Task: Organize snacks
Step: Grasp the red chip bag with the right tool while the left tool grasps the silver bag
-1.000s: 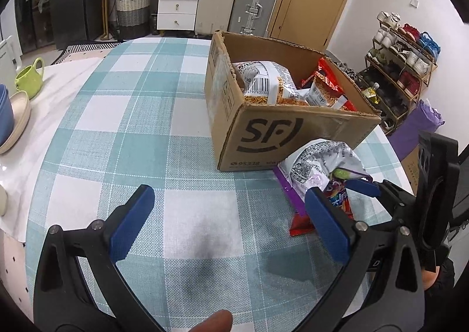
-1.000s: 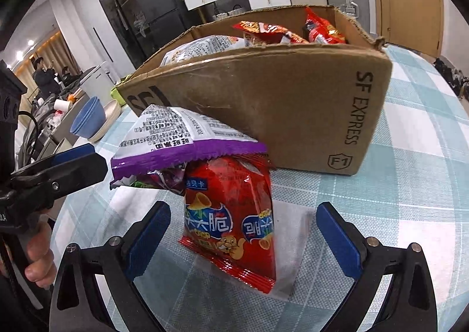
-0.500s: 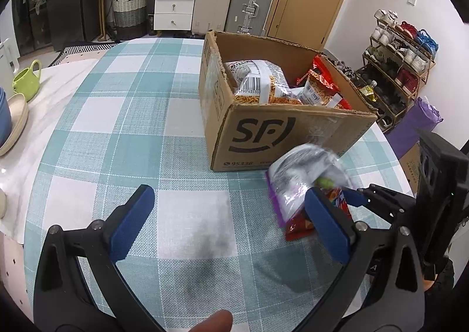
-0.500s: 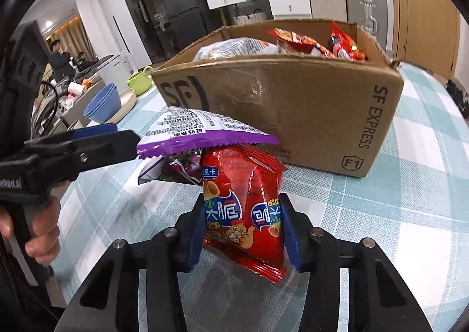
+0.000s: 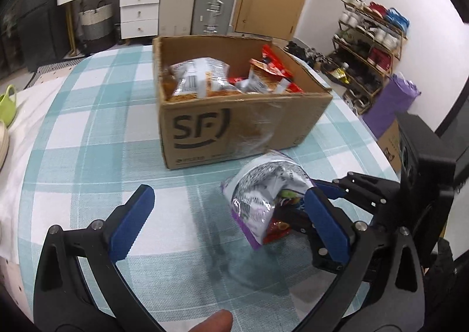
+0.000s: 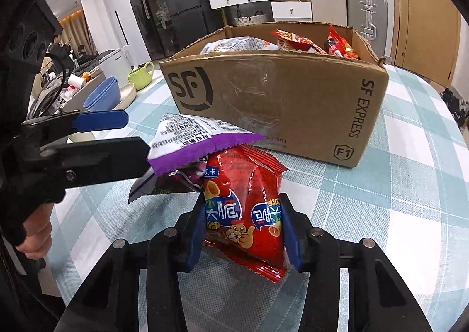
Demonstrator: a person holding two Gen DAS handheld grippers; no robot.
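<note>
My right gripper point(image 6: 240, 222) is shut on a red snack bag point(image 6: 249, 200), which stands upright just above the checked tablecloth point(image 6: 395, 200). A purple and silver snack bag point(image 6: 199, 138) lies draped over the top of the red one. In the left wrist view the purple bag point(image 5: 263, 194) sits between the fingers of my open left gripper point(image 5: 230, 223), close to its right finger, with no pad touching it. Only a corner of the red bag point(image 5: 275, 229) shows beneath it. Behind both stands the open SF cardboard box point(image 5: 243, 126) point(image 6: 278, 97), holding several snack packs.
A green mug point(image 6: 140, 76), blue bowls point(image 6: 102, 94) and a plate stand at the table's left side. The table's rounded edge falls away on the right, where a shoe rack point(image 5: 372, 47) and a purple bag point(image 5: 392, 106) stand. Drawers and suitcases line the back wall.
My right gripper has closed on the red bag, which now stands more upright. The left gripper has moved closer, so the purple bag now sits between its fingers.
</note>
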